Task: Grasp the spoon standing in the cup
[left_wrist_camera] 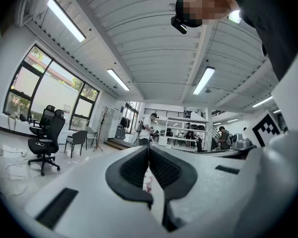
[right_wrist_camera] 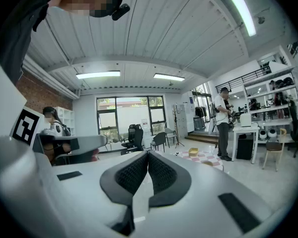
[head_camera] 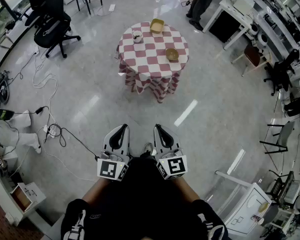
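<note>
A small cup with a spoon standing in it [head_camera: 137,36] sits on the left side of a round table with a red-and-white checked cloth [head_camera: 152,59], far ahead of me across the floor. My left gripper [head_camera: 124,127] and right gripper [head_camera: 157,127] are held side by side close to my body, well short of the table. Both are shut with nothing between the jaws. In the left gripper view the left gripper [left_wrist_camera: 148,150] has its pads together. The right gripper [right_wrist_camera: 148,155] looks the same in its own view, where the table [right_wrist_camera: 198,157] appears small and far off.
A yellow square dish [head_camera: 156,25] and a wooden bowl [head_camera: 172,54] share the table. A black office chair [head_camera: 52,26] and loose cables [head_camera: 45,109] lie to the left. A person [head_camera: 200,4] stands beyond the table by white desks [head_camera: 240,14]. Shiny floor lies between me and the table.
</note>
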Demonstrator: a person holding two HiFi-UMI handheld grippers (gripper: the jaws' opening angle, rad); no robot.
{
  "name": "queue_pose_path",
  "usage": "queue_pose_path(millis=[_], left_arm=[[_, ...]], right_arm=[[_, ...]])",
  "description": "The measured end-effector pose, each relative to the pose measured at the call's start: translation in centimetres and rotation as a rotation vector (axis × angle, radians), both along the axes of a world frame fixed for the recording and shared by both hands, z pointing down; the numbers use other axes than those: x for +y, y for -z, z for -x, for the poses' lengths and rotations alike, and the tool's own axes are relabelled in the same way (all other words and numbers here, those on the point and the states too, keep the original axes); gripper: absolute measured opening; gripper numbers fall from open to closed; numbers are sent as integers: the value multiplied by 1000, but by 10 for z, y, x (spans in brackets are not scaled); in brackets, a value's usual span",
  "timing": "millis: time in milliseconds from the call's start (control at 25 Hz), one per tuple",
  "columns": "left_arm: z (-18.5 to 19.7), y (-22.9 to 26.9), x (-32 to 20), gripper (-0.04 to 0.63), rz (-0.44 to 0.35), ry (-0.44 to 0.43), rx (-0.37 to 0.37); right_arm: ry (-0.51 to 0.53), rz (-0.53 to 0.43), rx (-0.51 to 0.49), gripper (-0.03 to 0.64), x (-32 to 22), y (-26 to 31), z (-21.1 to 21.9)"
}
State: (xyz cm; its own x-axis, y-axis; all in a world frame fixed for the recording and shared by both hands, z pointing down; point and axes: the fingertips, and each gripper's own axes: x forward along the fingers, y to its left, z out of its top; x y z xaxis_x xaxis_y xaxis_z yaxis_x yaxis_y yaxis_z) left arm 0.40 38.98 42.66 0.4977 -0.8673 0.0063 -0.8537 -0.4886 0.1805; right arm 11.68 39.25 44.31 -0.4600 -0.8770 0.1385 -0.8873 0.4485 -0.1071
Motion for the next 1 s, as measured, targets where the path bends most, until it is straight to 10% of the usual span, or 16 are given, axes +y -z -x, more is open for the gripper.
queue_pose_path(millis=[1000], left_arm=[[85,-17,-25,11,1,-19,20]], right_arm=[[-47,-24,-32,28,-24,-7,82]])
